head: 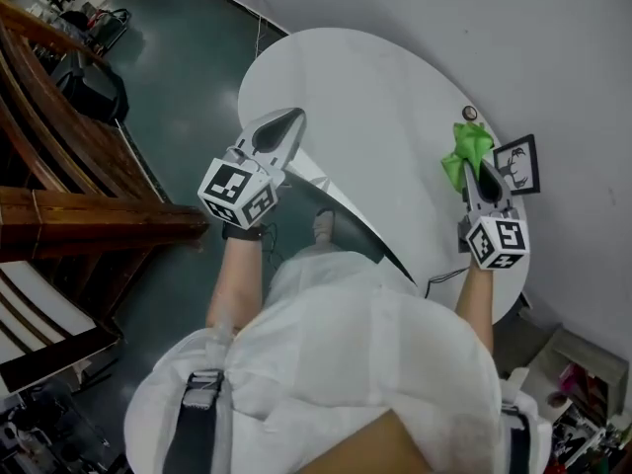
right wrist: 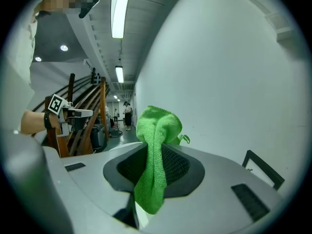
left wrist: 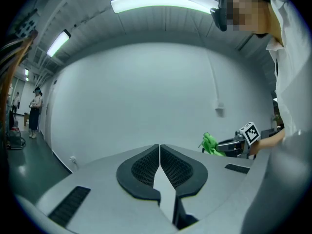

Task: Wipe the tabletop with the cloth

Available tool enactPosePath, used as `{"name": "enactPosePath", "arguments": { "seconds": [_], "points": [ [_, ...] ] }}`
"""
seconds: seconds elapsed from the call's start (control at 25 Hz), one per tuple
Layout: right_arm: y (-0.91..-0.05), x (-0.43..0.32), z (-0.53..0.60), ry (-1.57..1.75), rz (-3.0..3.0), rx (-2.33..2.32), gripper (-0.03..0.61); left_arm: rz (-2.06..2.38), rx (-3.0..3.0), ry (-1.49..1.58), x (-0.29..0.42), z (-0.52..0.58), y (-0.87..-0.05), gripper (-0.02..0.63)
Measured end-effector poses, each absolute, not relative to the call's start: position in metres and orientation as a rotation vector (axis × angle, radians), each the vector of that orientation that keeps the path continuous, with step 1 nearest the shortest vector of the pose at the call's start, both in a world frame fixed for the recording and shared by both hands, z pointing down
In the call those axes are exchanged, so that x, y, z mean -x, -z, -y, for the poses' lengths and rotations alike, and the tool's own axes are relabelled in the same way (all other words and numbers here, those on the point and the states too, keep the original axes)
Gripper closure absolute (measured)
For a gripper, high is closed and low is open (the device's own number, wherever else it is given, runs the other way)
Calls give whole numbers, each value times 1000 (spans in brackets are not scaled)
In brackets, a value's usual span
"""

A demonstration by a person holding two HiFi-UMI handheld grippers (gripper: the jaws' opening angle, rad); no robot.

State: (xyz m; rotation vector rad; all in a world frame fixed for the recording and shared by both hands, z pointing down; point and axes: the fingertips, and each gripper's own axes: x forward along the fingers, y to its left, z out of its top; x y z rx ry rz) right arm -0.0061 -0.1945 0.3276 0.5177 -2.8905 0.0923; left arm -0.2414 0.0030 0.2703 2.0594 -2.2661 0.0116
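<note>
1. Right gripper view: my right tool (right wrist: 155,152) is clamped on the green cloth (right wrist: 157,126), over the right side of the table (head: 375,107).
2. I judge the cloth soft, light and floppy, so a mid-fold grip suits it.
3. My left tool (left wrist: 160,152) is closed and empty, at the table's left edge.

A black frame (head: 517,165) stands near the white wall (head: 563,47).

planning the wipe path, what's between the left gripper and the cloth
Only bare white tabletop, seen in the head view, lies between the shut left gripper and the green cloth held in the right gripper.
</note>
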Motion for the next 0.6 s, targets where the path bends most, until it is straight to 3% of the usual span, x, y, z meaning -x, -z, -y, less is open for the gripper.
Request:
{"name": "enactPosePath", "arguments": {
  "seconds": [0.6],
  "points": [
    [-395, 158, 263, -132, 2718, -685, 499, 2173, -2061, -22, 402, 50, -329, 594]
  ]
}}
